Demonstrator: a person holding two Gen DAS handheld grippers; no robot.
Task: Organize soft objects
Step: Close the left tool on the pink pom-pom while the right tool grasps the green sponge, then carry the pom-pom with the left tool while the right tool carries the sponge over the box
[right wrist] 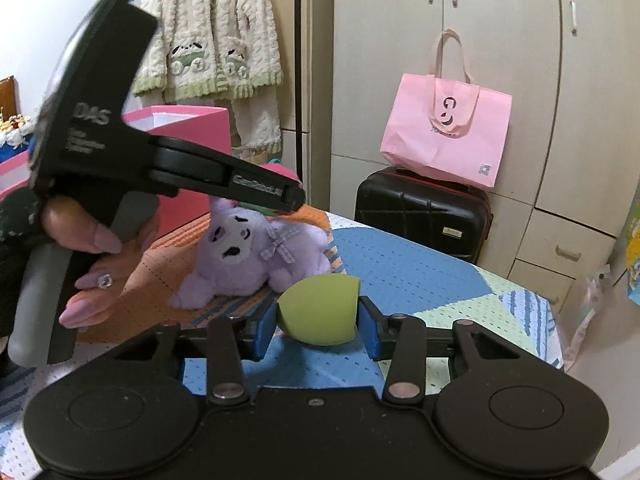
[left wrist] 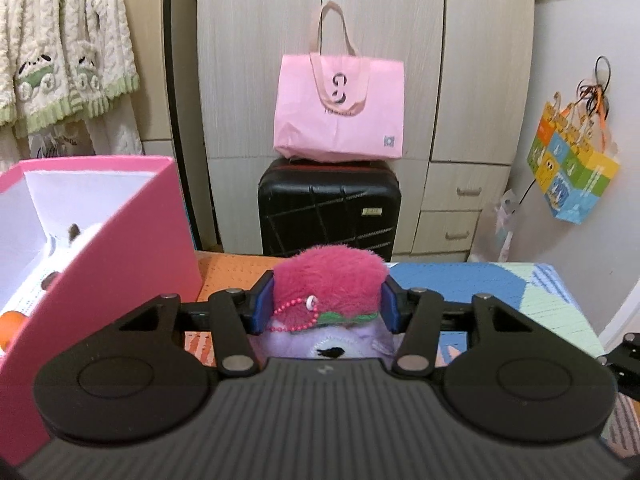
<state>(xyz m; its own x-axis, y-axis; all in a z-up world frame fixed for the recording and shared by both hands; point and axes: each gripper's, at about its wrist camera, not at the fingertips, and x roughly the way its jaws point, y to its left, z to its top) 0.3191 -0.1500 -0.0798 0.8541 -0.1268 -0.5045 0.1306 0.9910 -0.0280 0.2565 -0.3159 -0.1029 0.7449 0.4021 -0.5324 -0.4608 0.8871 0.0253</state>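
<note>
A purple plush toy [right wrist: 240,256] with a fluffy pink cap [left wrist: 328,280] lies on the patchwork cover [right wrist: 400,276]. My left gripper [left wrist: 326,300] is shut on that pink cap, its blue pads pressing both sides. In the right wrist view this left gripper [right wrist: 292,200] reaches in from the left, held by a person's hand [right wrist: 92,248]. My right gripper [right wrist: 318,330] is shut on a green soft wedge-shaped piece [right wrist: 320,308], just in front of the plush. A pink box [left wrist: 120,240] stands open at the left with a white plush [left wrist: 76,236] inside.
A black suitcase [left wrist: 328,208] with a pink tote bag [left wrist: 340,108] on top stands against the wardrobe beyond the cover's far edge. Cream knitted clothes [left wrist: 60,60] hang at the left. A colourful paper bag [left wrist: 572,164] hangs on the right wall.
</note>
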